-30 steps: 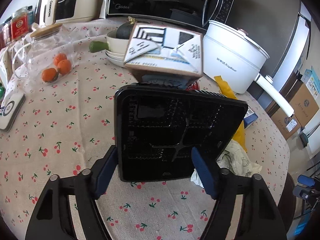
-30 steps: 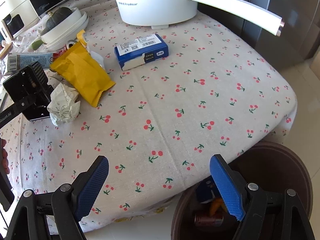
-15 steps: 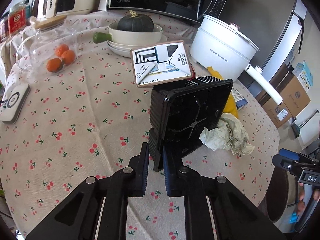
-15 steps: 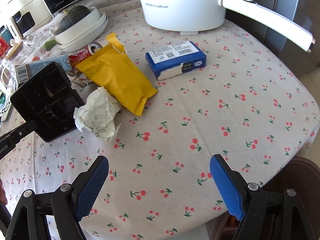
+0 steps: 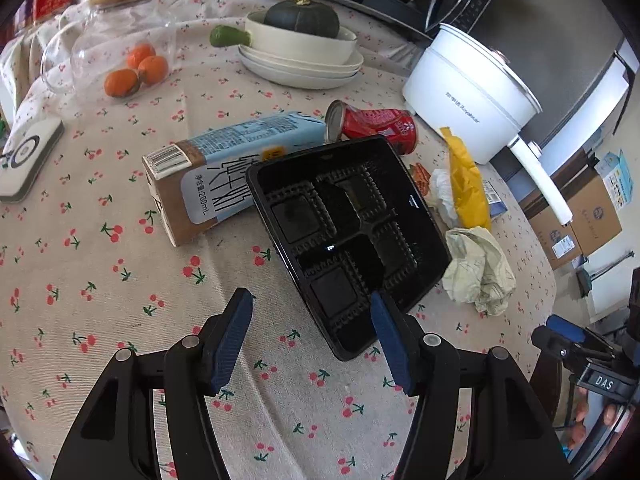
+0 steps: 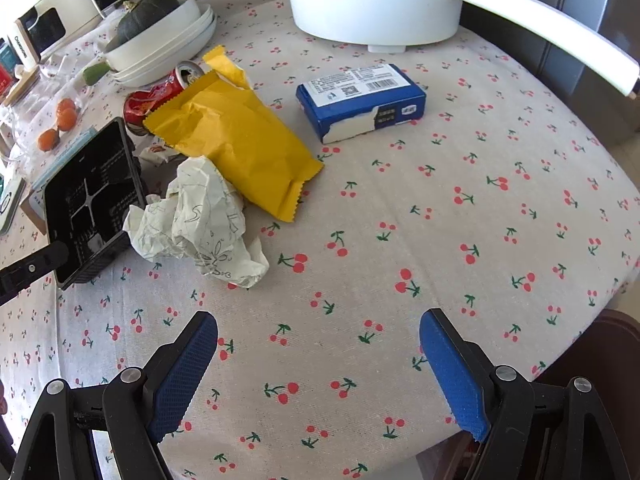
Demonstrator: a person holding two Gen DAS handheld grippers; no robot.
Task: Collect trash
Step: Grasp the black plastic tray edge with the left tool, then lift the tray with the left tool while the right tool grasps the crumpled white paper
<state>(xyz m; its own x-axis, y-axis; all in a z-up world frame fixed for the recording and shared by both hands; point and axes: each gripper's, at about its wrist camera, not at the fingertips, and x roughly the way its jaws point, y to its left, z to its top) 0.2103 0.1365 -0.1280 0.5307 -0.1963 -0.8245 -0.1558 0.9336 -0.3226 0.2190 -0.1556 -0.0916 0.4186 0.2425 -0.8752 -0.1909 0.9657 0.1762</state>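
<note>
Trash lies scattered on a round table (image 6: 500, 152) with a cherry-print cloth. In the left wrist view, the left tongs (image 5: 310, 336) point down at a black tray (image 5: 348, 236) lying flat just ahead. The jaws are opening; the tray's near corner sits between them, with the pad at 3 o'clock over the tray's edge and the pad at 9 o'clock clear of it. Whether that pad touches the tray I cannot tell.

At 11 o'clock from the tray a carton (image 5: 224, 172) lies on its side, its end tucked behind the tray. At 12 o'clock lies a red can (image 5: 372, 126), also on its side. At 3 o'clock a paper wad (image 5: 480, 272) touches the tray, with a yellow bag (image 5: 466, 188) behind it.

In the right wrist view, the right tongs (image 6: 318, 364) hover wide apart over bare cloth, holding nothing. The wad (image 6: 200, 220) is at 11 o'clock from them, the bag (image 6: 236, 136) behind it, and the tray (image 6: 90, 200) at 10 o'clock. A blue box (image 6: 360, 100) lies at 12 o'clock, apart from the rest.

Farther back stand a white pot (image 6: 376, 4) with a long handle, stacked bowls (image 5: 300, 56) holding a green squash (image 5: 302, 18), and a glass jar (image 5: 116, 52) with 3 oranges.
</note>
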